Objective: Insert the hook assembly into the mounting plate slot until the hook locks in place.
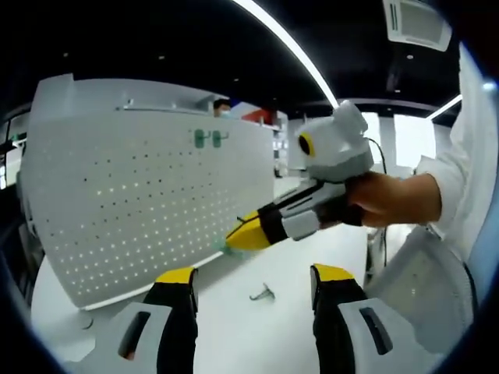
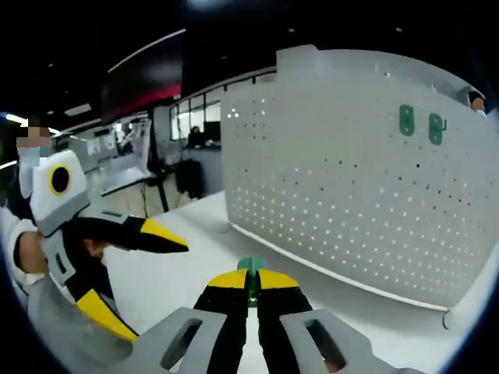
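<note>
Left gripper view shows your left tool [image 1: 253,284] with its jaws spread wide and nothing between them, low over the white bench [image 1: 234,327]. A small metal hook [image 1: 263,293] lies on the bench between the jaws, a little farther away. Your right tool [image 1: 248,234] comes in from the right, pressed together on a small green piece [image 1: 224,246] near the foot of the white perforated mounting plate [image 1: 140,202], which stands upright on the bench. Two green hooks [image 1: 207,139] already sit high on the plate. In the right gripper view your right tool [image 2: 251,282] is pinching the green hook assembly [image 2: 251,265], near the plate [image 2: 351,187] but not touching it
</note>
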Demonstrator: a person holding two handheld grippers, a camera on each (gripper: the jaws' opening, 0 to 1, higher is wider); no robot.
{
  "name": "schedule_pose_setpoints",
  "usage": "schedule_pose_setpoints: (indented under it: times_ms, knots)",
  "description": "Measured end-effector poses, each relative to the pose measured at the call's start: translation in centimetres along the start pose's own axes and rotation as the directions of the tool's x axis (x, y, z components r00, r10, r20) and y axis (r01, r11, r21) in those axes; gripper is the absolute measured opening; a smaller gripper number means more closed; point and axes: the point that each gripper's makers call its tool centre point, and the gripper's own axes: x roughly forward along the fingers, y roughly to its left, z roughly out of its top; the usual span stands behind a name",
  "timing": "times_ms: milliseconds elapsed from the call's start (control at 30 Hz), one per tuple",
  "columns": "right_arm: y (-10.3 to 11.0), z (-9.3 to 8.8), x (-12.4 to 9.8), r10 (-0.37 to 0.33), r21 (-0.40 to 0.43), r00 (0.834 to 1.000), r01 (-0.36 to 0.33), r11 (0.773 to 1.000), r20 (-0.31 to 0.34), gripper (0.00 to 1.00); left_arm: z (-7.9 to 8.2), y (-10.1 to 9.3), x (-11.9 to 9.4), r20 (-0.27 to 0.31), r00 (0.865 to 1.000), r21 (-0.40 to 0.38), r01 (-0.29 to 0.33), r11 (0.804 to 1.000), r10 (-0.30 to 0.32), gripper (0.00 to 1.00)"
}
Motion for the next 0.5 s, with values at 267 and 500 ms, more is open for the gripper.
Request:
schedule_pose_setpoints:
  times_ms: [267, 500]
  knots:
    - [-0.7, 1.1, -1.6, -0.027, 0.003, 0.999, 0.027, 1.000, 0.046, 0.01, -0.2, -0.2, 0.0, -0.005, 1.000, 0.002, 0.005, 1.000, -0.005, 0.59]
    - [-2.0, 1.6, -2.6, -0.065, 0.017, 0.995, 0.064, 0.998, 0.076, 0.01, -0.4, -0.3, 0.1, -0.012, 1.000, 0.000, 0.010, 1.000, -0.010, 0.59]
